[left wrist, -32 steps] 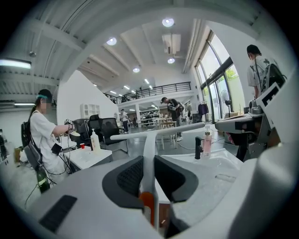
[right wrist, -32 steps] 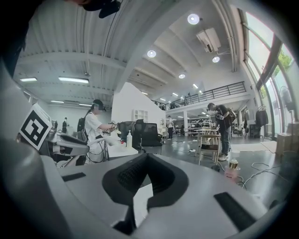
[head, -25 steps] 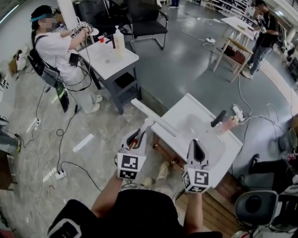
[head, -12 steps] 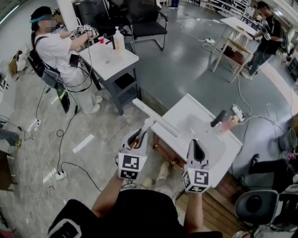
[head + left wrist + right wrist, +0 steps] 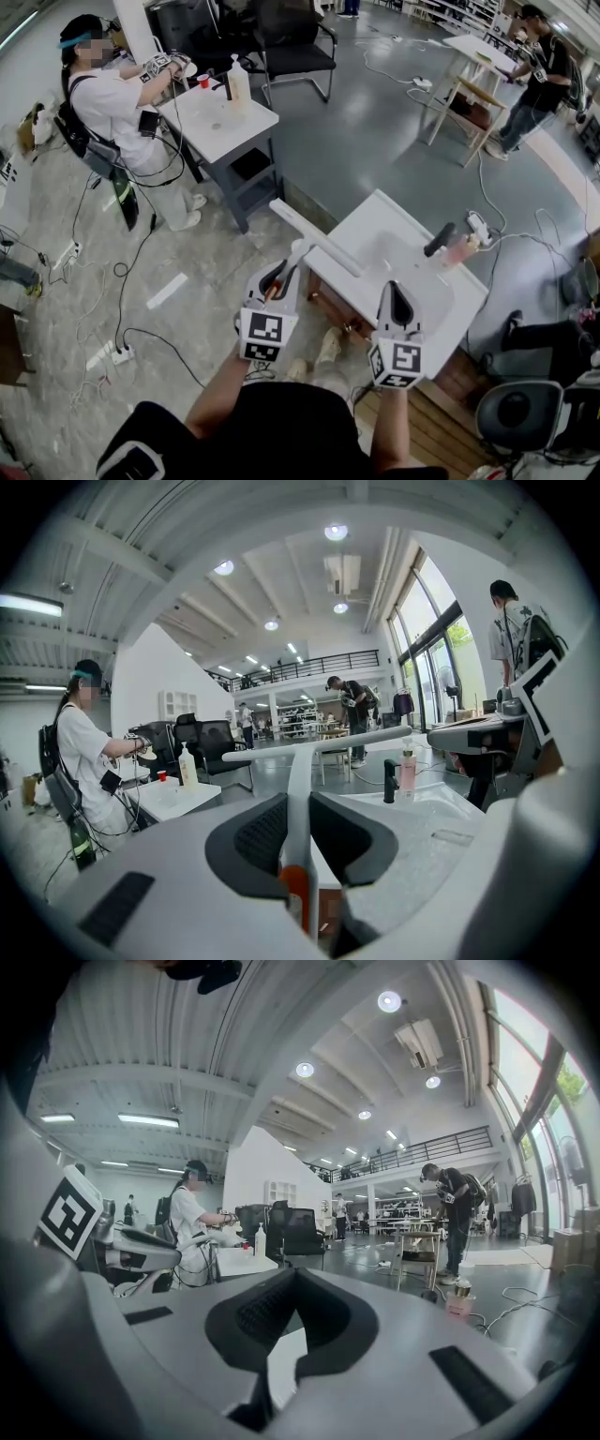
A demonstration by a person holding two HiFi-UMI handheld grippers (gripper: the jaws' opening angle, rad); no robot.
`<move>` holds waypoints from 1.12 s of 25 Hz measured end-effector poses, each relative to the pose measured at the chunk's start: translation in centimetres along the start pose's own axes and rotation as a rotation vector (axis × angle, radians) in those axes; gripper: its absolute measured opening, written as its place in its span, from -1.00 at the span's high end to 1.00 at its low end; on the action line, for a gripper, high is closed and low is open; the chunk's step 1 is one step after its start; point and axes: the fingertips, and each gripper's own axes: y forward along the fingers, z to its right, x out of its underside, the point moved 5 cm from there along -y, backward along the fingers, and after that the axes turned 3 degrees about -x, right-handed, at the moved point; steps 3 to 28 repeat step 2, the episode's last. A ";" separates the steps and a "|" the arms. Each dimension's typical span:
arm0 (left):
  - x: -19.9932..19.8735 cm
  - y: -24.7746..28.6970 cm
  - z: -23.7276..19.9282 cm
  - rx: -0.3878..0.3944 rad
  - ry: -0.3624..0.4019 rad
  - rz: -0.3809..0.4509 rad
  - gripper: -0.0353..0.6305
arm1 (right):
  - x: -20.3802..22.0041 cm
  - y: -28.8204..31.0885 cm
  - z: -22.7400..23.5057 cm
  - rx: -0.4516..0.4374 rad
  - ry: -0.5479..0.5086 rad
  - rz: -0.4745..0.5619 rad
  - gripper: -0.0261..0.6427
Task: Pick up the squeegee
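Step in hand: I judge the pick-up as made. The squeegee [image 5: 317, 240] is gripped and held at the centre of the head view.
Left gripper [image 5: 282, 274]: I read its jaws as pinching the squeegee's white handle [image 5: 298, 761], one dark pad on each side, with the orange part low between them.
Right gripper [image 5: 397, 291]: the jaw tips are pressed together with nothing between them. It hangs idle at lower right of centre, over the near edge of the sink unit [image 5: 375, 217].
Squeegee position: the handle runs up from the left gripper. The long blade [image 5: 337, 255] crosses the sink unit's left edge on a diagonal.
Contact with the sink unit: I cannot confirm from the head view that the blade is clear. In the left gripper view it appears raised, with open room behind it.
Nearby items: the black faucet [image 5: 439, 239] and the pink bottle [image 5: 459, 251] stand at the far right of the basin, well apart from the blade.
Next move, my judgement: keep the pinch firm, raise the left gripper until the blade visibly clears the edge, and hold the blade level. The right gripper is not needed.
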 end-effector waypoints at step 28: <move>0.0 0.0 -0.2 -0.003 0.003 0.001 0.67 | 0.1 0.0 -0.1 0.000 0.002 -0.002 0.93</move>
